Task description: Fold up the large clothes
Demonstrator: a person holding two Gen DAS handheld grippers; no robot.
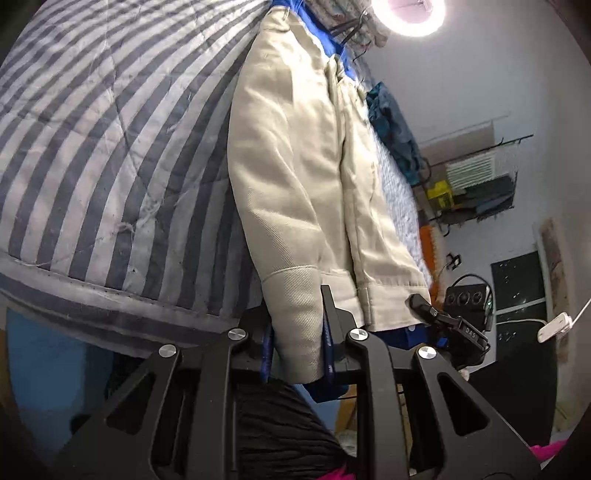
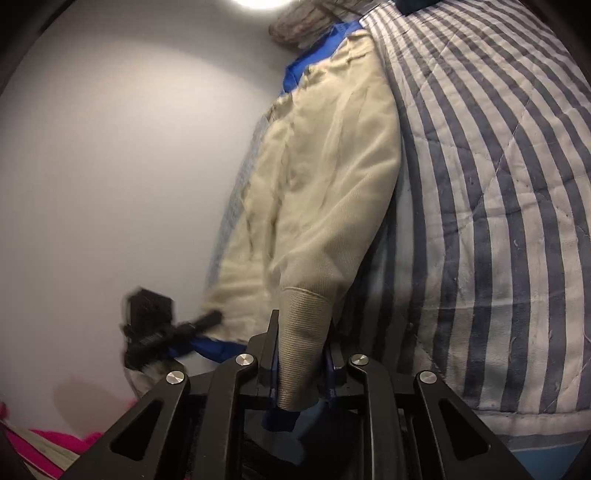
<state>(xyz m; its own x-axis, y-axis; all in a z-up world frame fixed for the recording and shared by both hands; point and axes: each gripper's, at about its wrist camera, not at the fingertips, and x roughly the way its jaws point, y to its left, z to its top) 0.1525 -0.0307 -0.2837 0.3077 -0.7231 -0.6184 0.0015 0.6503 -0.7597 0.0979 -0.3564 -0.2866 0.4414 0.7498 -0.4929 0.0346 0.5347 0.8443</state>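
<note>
Currently the left gripper (image 1: 297,332) is clamped on a ribbed cuff (image 1: 295,325) of a cream jacket (image 1: 295,177); the cuff fills the narrow gap between the two black fingers and its end hangs out below them. Blue pads show on the inner faces of the fingers. The jacket stretches away from the gripper over a grey-and-white striped quilt (image 1: 92,147) that covers a bed. Blue lining shows at the far collar end and under the near hem.

The right gripper (image 2: 299,363) is likewise closed on the other ribbed cuff (image 2: 301,347), cloth pinched between its fingers, with a bit of blue fabric hanging below. In this view the sleeve rises from the cuff, and the jacket body lies beside the striped quilt, which fills the right side.

Each wrist view catches the opposite gripper near the jacket hem: sharp in the left view, motion-blurred in the right view.

Background, left view: a round ceiling lamp (image 1: 410,14), a pile of teal clothes (image 1: 395,129) at the far edge of the bed, a wire rack (image 1: 476,177) against the wall. Pink fabric (image 2: 44,443) sits at the bottom left of the right view.
</note>
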